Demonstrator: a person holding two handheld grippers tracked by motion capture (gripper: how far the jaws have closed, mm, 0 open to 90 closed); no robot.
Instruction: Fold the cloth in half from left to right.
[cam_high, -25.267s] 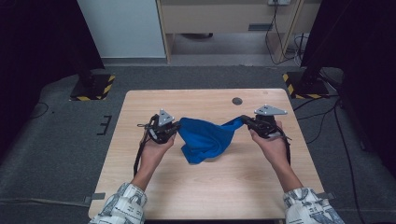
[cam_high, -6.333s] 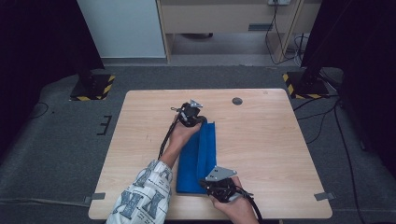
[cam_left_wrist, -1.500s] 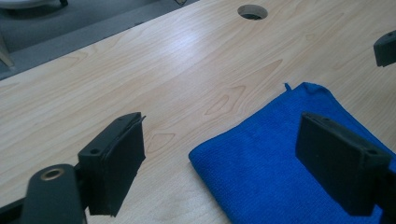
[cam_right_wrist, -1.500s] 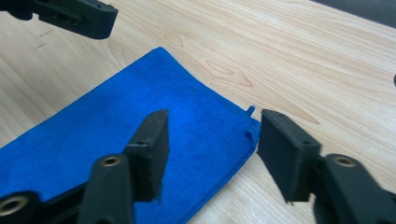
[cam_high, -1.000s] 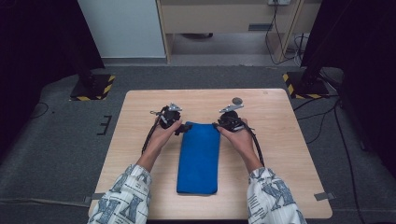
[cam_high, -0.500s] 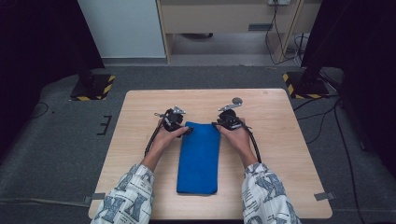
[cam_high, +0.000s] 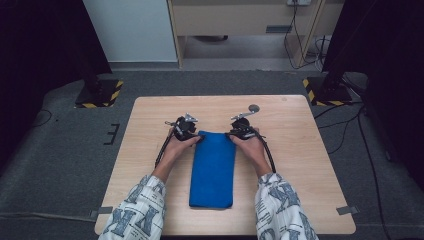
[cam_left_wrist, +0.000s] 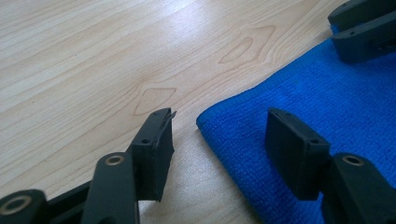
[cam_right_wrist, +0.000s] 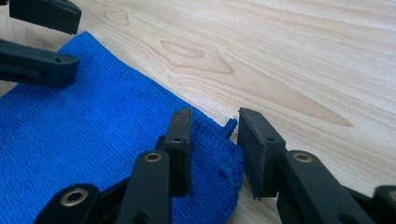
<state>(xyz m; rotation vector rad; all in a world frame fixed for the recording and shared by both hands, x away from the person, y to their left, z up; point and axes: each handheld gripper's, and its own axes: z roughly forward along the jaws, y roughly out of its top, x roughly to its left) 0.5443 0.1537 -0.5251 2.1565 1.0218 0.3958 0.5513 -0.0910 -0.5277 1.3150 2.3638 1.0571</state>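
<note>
Sleeves (cam_high: 137, 212) with a blue and white pattern enter at the bottom edge of the high view, one at each side of a folded blue cloth (cam_high: 213, 167); the cloth lies flat in the centre of the frame on the wooden table (cam_high: 310, 165), as a long narrow rectangle, its near end low in the frame and its far end between the two hands; the left hand (cam_high: 176, 147) holds the left gripper (cam_high: 196, 140) at the far left corner of the cloth, and the right hand (cam_high: 250, 146) holds the right gripper (cam_high: 231, 135) at the far right corner; a black cable trails down from each gripper beside the forearm.

In the left gripper view the jaws are spread wide; the corner of the cloth (cam_left_wrist: 327, 116) lies in the gap between them, one jaw over bare wood in the lower left of the frame, the other over the cloth in the lower right; nothing is pinched; the right gripper (cam_left_wrist: 362, 28) shows in the upper right corner, at the cloth's other corner.

In the right gripper view the jaws stand apart too, with a narrower gap; the corner of the cloth (cam_right_wrist: 93, 140) reaches into this gap, and a small tab of fabric sticks up there; whether a jaw touches the cloth I cannot tell; the left gripper (cam_right_wrist: 39, 39) shows in the upper left corner.

Farther, in the upper part of the high view, a small dark round object (cam_high: 254, 107) lies on the table near its far edge; beyond the table is grey floor (cam_high: 60, 150), with two black stands on bases with yellow and black stripes (cam_high: 97, 92).
</note>
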